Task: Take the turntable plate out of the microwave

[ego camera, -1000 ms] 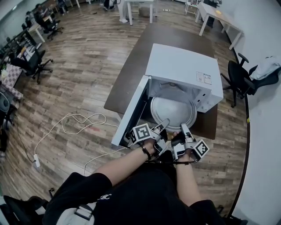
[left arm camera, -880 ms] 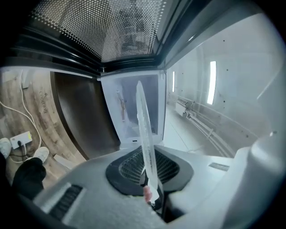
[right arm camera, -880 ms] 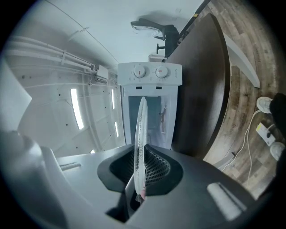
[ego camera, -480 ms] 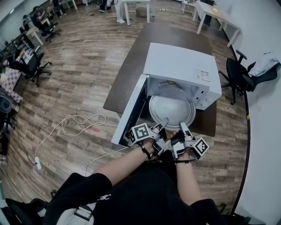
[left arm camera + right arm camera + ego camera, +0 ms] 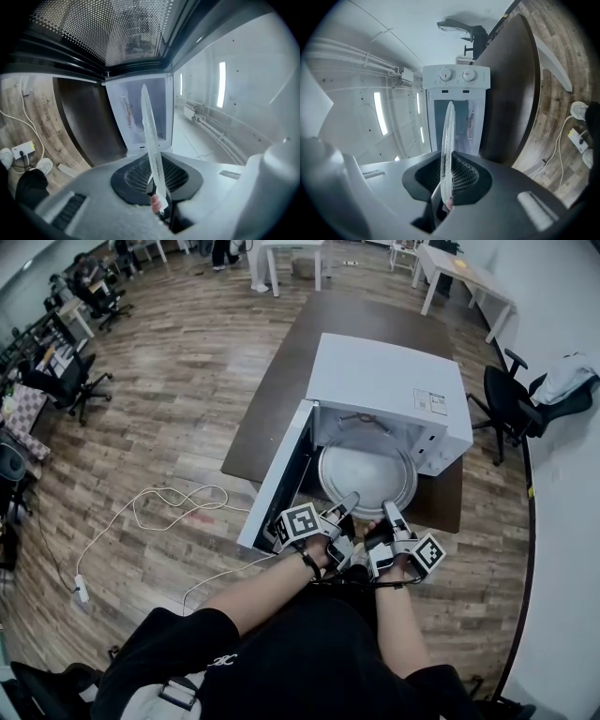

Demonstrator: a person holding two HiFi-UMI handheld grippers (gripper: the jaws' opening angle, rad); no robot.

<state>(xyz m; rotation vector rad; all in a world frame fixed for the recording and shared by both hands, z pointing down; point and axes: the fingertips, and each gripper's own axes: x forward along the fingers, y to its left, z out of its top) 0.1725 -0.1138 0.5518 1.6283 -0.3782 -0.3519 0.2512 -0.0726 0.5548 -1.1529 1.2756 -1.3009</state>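
Two grippers meet at the front of an open microwave. At the far left of the head view a white cable [image 5: 169, 498] loops over the wooden floor; next comes the dark counter [image 5: 281, 399], which carries the white microwave [image 5: 389, 381]; its door [image 5: 281, 479] hangs wide open to the left.

The left gripper [image 5: 349, 504] points level into the opening; its fingers [image 5: 108, 187] are closed on the near rim of the glass plate [image 5: 367, 474], and the left gripper view shows that rim edge-on between the dark pads. The plate lies flat, with its far part inside the microwave and its near rim at the opening; whether it rests on the microwave floor or is lifted clear I cannot tell.

Just beside the left one, the right gripper [image 5: 388, 512] also points level into the opening; its fingers [image 5: 497, 187] are clamped on the same near rim, a little further right, and in the right gripper view the glass stands between the pads.

Well apart at the far right, a black chair [image 5: 511, 404] stands by the wall with a white cloth [image 5: 567, 381] draped over it.
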